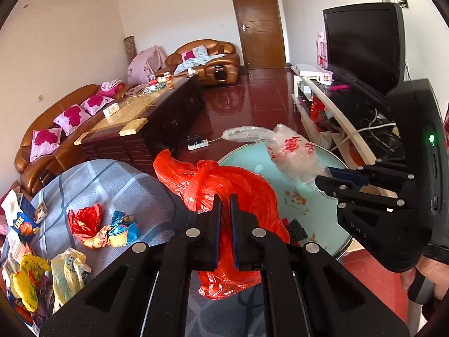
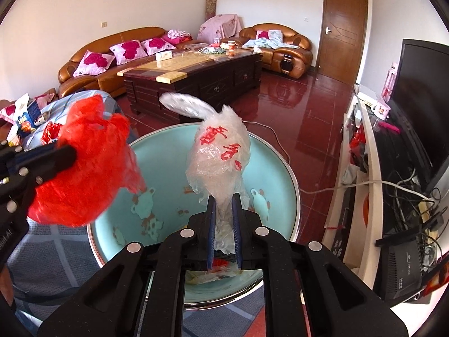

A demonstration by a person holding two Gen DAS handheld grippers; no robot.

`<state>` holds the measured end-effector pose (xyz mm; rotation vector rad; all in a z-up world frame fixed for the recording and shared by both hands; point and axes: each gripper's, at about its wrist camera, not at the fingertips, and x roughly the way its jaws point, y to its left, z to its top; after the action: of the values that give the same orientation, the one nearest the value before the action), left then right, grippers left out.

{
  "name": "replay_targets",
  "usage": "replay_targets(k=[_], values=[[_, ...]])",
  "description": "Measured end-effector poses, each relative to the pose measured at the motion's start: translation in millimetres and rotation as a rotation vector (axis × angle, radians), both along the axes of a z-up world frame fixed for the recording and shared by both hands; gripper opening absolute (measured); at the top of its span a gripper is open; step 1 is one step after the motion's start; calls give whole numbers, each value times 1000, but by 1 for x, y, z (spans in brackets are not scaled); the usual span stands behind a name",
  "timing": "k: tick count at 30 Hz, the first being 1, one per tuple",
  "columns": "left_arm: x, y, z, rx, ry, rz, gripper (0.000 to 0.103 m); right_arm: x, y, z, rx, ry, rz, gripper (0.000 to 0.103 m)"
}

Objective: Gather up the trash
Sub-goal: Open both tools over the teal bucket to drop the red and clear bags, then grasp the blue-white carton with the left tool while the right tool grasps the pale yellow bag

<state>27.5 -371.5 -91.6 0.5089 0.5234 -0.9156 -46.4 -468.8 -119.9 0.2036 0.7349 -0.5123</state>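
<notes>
My left gripper [image 1: 225,199] is shut on a red plastic bag [image 1: 238,196] and holds it up over the near edge of a round teal table [image 1: 303,207]. The red bag also shows at the left of the right wrist view [image 2: 89,174]. My right gripper [image 2: 223,198] is shut on a crumpled clear plastic bag with red print [image 2: 219,154], held above the teal table [image 2: 174,196]. In the left wrist view that clear bag [image 1: 291,154] and the right gripper [image 1: 322,175] are at the right. More wrappers [image 1: 103,224] lie on a blue-grey cloth.
A pile of packets [image 1: 31,275] lies at the far left. A dark coffee table [image 2: 196,78] and brown sofas [image 2: 112,47] stand behind. A TV stand with cables [image 2: 393,196] runs along the right. A power strip [image 1: 197,144] lies on the red floor.
</notes>
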Motion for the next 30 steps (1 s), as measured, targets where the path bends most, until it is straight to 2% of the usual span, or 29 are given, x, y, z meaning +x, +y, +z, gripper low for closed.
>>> replay_targets(k=[1,2,3,4,8,12,14,30], values=[[-1,-1,-1,2,4,-8,10,0,0,1,0,-4,0,16],[-1,-2,-1,5,6,-14,10,-2,-1,1,2,-11,-2,25],[-2,-2,-2,7,-2,-10,11,-4,-3,1,5,-21,-4,30],[-3,-2,-2,7,-6,-10,15,-5,-3,3,4,-25,-7,33],[-3,-1,-1,5,-19,5,49,-7,-8,6,3,-31,-21,34],[-5,0,0,9,-31,15,52,-8,-8,8,1,-36,-24,36],[-6,1,1,4,-34,19,59,-7,-8,8,-1,-36,-22,37],[-6,18,14,-7,-61,67,61,-5,2,17,-12,-50,8,40]])
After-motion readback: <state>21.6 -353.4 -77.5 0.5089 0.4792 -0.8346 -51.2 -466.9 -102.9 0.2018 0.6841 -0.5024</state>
